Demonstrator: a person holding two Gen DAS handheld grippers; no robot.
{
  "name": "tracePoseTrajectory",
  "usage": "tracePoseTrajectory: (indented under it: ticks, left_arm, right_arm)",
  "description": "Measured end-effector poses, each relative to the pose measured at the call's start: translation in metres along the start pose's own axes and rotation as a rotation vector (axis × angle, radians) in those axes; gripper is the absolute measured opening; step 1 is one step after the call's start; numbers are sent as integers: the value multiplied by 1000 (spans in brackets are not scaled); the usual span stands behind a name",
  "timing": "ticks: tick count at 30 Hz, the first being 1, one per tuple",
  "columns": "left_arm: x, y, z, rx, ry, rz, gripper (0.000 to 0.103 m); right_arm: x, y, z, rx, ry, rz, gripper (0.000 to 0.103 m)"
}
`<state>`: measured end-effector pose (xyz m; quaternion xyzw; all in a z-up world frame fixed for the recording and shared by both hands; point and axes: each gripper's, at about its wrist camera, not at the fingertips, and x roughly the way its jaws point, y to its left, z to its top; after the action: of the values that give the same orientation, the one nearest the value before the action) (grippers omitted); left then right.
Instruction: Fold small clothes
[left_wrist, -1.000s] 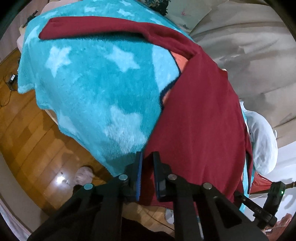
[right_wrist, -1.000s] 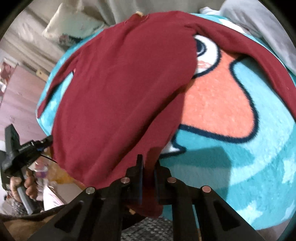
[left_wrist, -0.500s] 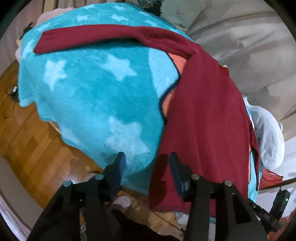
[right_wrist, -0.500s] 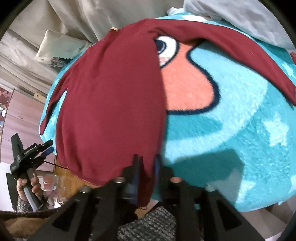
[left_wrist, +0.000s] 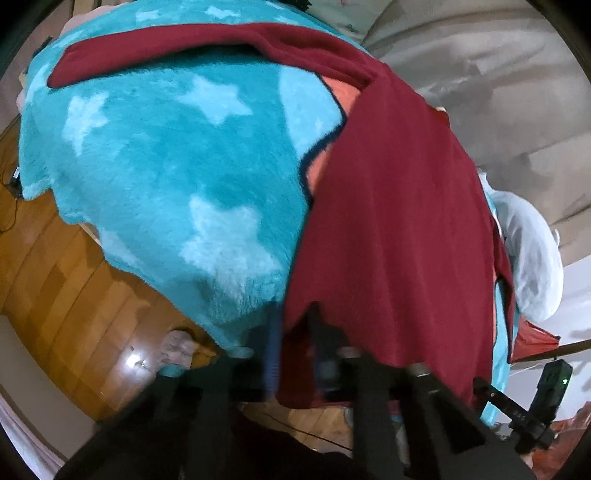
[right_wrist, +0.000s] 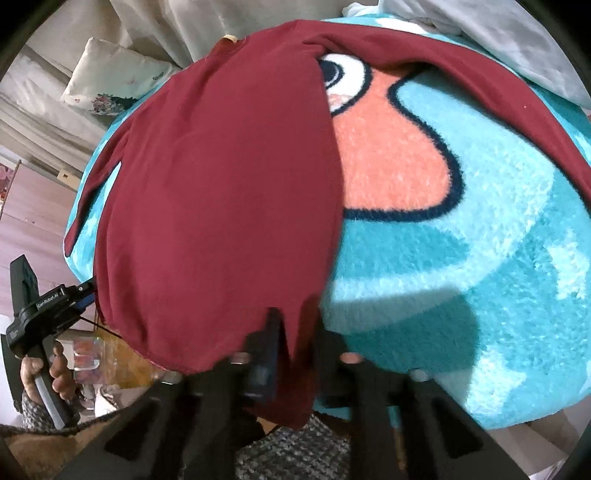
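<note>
A dark red long-sleeved shirt (left_wrist: 399, 206) lies spread on a turquoise fleece blanket with white stars (left_wrist: 177, 162), its sleeves stretched out sideways. My left gripper (left_wrist: 293, 325) is closed on the shirt's bottom hem corner at the blanket's near edge. In the right wrist view the same shirt (right_wrist: 221, 192) covers the left half of the blanket (right_wrist: 461, 277). My right gripper (right_wrist: 295, 325) pinches the other hem corner, fabric hanging between its fingers. Both views are slightly blurred.
Wooden floor (left_wrist: 62, 295) lies below the blanket's edge. A pale pillow (left_wrist: 532, 254) and beige bedding (left_wrist: 498, 85) lie beyond the shirt. A floral cushion (right_wrist: 110, 85) sits at the far left. The other hand-held gripper (right_wrist: 44, 306) shows at the left edge.
The left gripper opened half a second ago and has closed again on the hem corner. The right gripper has kept its hold and pulled back and up a little.
</note>
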<state>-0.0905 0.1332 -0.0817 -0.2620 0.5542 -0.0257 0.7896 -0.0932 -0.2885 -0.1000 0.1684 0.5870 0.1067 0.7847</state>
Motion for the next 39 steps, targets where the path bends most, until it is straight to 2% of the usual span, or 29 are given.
tracePoseTrajectory:
  ticks: [2,7,14,19,21,23,25,28,30,33,34,39]
  left_arm:
    - [-6,-1,1,1,-15,4,8]
    - [-21,-15,4,49,-68,76,8]
    - [-41,-33,9,137,-181,274,5]
    - [-50,-40,7,186,-228,367,6]
    - [-52,-43,8,200,-240,394,8]
    - [-53,-48,10,210,-253,408,17]
    - [-57,-51,11,211,-263,405,24]
    - [-60,-58,13,214,-275,386,30]
    - [-62,-62,13,218,-281,379,34]
    - [-61,-67,15,233,-279,377,34]
    - [-60,-69,16,236,-275,374,34]
    - [-59,-72,17,245,-260,371,35]
  right_arm:
    - [-4,-2,-2,-3,-7,10,13]
    - [-6,-2,-6,-27,-15,3,12]
    - [-4,1,-8,-48,-21,-4,13]
    - [-3,-3,-9,-31,-20,12,17]
    - [-3,-5,-9,-21,-22,22,19]
    - [-5,-6,-9,-16,-29,25,22]
    - [-8,-8,-9,-9,-42,22,27]
    - [-17,-16,-8,18,-78,23,28]
    - [-27,-30,-4,64,-121,19,30]
    - [-46,-63,3,186,-210,-4,46]
    - [-52,-79,4,245,-241,-4,49]
    - [-63,-159,3,571,-358,91,51]
